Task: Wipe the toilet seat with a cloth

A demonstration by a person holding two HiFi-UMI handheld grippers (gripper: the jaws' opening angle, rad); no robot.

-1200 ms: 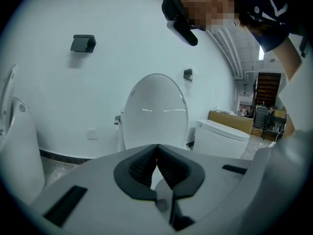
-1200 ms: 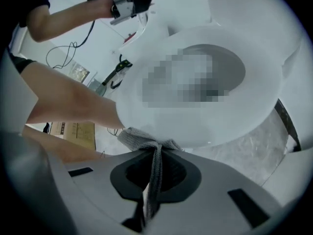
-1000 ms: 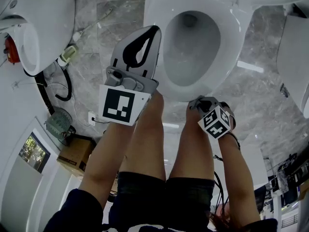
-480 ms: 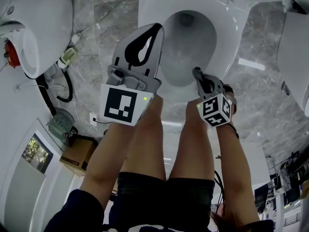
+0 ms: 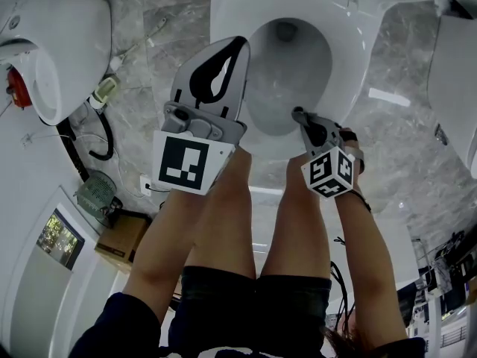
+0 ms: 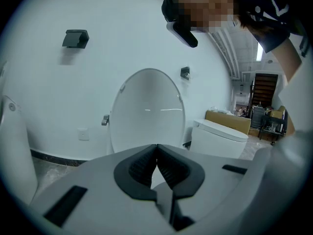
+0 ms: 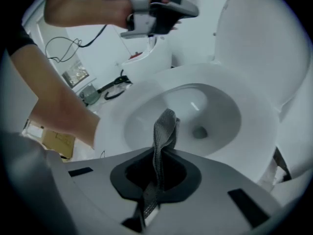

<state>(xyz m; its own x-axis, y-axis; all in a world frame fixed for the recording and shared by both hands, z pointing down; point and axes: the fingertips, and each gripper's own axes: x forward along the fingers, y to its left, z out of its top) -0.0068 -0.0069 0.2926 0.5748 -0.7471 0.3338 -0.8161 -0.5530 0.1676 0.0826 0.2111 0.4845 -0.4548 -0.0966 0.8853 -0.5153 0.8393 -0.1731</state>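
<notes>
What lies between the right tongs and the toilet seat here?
A grey cloth, clamped in the right tongs, sticks out toward the toilet seat's near rim. The right gripper view shows it; whether it touches the seat is unclear.

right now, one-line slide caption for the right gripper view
Right gripper shut on a grey cloth, aimed at the white toilet seat, lid raised.

The head view looks steeply down on the toilet [image 5: 352,45], which both gripper views face from nearby.
</notes>
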